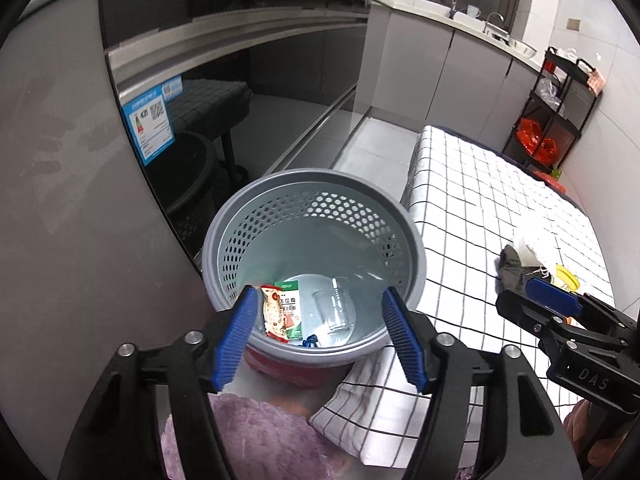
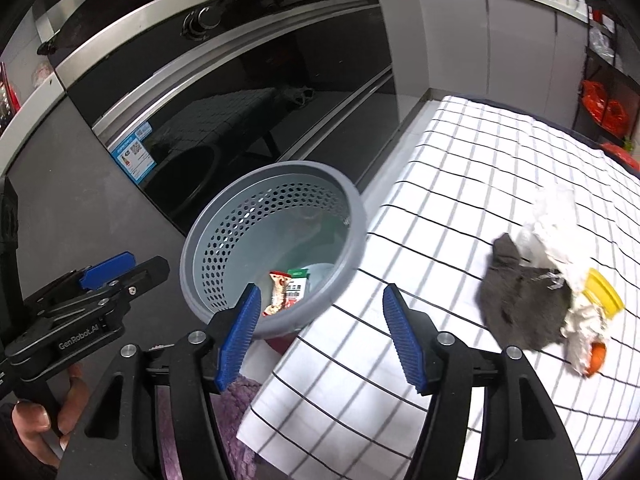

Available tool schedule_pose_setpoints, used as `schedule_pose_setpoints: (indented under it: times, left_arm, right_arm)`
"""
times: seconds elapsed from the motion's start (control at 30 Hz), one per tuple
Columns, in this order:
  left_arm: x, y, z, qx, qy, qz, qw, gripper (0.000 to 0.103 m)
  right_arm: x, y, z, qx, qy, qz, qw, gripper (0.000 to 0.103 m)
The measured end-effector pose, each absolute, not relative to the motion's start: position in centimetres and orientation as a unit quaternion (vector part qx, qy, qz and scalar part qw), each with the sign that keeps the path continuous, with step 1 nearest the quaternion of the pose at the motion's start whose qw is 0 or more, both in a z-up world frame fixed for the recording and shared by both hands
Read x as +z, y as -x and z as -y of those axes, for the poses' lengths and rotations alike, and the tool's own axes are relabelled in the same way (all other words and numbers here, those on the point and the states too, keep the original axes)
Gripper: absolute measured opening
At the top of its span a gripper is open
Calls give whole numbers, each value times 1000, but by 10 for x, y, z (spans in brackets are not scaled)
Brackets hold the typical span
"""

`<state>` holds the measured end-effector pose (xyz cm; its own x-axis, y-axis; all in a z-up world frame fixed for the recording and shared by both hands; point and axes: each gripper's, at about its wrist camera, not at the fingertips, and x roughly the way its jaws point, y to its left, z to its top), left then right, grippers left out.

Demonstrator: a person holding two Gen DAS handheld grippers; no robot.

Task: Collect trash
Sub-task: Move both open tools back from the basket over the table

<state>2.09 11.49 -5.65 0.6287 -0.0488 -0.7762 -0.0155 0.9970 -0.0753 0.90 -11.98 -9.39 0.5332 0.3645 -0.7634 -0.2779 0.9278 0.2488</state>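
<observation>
A grey perforated bin [image 1: 224,248] stands on the floor beside a table with a white checked cloth [image 1: 480,200]. Inside the bin lie a red snack wrapper [image 1: 275,314], a green packet [image 1: 292,300] and a clear plastic cup [image 1: 336,310]. My left gripper [image 1: 319,300] hangs open above the bin with nothing between its pads. My right gripper [image 2: 320,300] is open and empty too, over the bin's rim [image 2: 352,240] and the table edge. On the cloth to its right lie a grey rag [image 2: 520,304], crumpled white tissue [image 2: 548,236], a yellow cap [image 2: 604,292] and an orange piece [image 2: 598,356].
A black glass oven door [image 2: 240,100] and grey cabinets [image 1: 460,64] run behind the bin. A black rack with orange bags [image 1: 540,136] stands past the table's far end. Purple fluffy fabric [image 1: 248,432] lies below the grippers. A hand [image 2: 36,420] holds the left gripper's handle.
</observation>
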Motion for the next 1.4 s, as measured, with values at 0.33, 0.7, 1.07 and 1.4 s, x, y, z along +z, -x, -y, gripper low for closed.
schedule_pose_setpoints:
  times: [0.33, 0.7, 1.07, 1.4]
  left_arm:
    - [-44, 1, -78, -22, 24, -413, 910, 82]
    - [-44, 11, -41, -38, 9, -403, 914, 91]
    - [-59, 0, 4, -70, -3, -409, 910, 94]
    - [-81, -21, 60, -106, -31, -419, 901, 95]
  right_arm:
    - [-89, 22, 166, 144, -48, -434, 888, 68]
    - [-98, 55, 220, 90, -48, -435, 895, 71]
    - [-121, 73, 290, 11, -77, -442, 894, 72]
    - [-143, 65, 338, -39, -103, -454, 884, 72]
